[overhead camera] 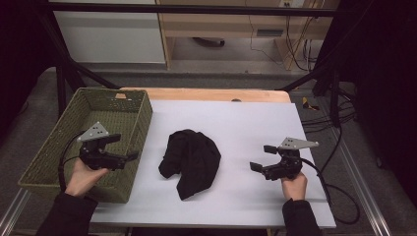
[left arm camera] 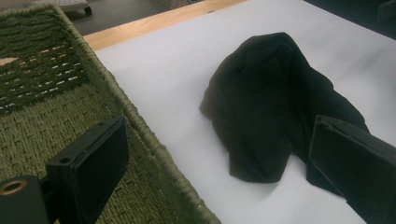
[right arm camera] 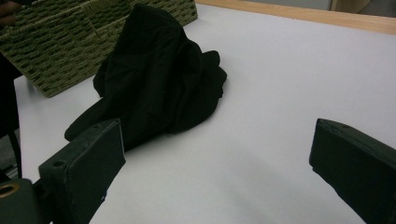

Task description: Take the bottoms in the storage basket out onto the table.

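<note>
While the green woven basket (overhead camera: 129, 114) sits at the left edge of the table, the left gripper (overhead camera: 119, 149) hovers over its right wall, jaws spread wide and holding nothing. From the left gripper view, one jaw hangs above the basket's weave and the other above the cloth's near edge, so a careless descent could catch the basket rim (left arm camera: 140, 126) instead of fabric and drag or tip the basket.

Just beside the basket, on the white table cover (overhead camera: 255, 123), lies the black cloth (overhead camera: 191, 160), crumpled into a loose heap with a tail trailing toward the person. It touches neither gripper. Because the heap is bunched and layered, a pinch on one side would likely take only a top fold; the rest could slide out or unroll as it lifts, leaving part draped over the basket wall.

Farther right, well apart from the cloth, the right gripper (overhead camera: 262, 157) is held low over the table cover, its jaws also parted and empty, pointing at the cloth (right arm camera: 154, 74). Closing too low could pinch the cover along with the fabric and wrinkle or pull it.
</note>
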A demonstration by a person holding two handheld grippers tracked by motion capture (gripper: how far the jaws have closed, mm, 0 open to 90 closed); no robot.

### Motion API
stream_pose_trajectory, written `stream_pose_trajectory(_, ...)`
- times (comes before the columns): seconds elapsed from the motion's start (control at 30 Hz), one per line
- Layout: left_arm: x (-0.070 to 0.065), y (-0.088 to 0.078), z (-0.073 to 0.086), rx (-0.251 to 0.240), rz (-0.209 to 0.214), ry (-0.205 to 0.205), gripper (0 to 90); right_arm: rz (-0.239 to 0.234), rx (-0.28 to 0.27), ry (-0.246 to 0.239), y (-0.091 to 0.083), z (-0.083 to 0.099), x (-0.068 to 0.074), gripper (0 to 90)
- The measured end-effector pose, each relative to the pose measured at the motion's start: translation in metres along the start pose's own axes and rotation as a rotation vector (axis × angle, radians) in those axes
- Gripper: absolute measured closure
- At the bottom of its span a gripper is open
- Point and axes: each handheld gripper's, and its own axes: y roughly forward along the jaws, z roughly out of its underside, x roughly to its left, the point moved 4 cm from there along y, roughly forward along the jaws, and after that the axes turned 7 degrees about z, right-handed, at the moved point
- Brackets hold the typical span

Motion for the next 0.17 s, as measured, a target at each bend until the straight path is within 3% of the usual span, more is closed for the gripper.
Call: stream_pose_trajectory(0.17, 0.0023, -0.0002, 0.0023, 0.006, -0.008, 0.004, 4.7, -0.003, 0.000, -0.001, -0.0001, 0.0001, 0.0001, 3.9)
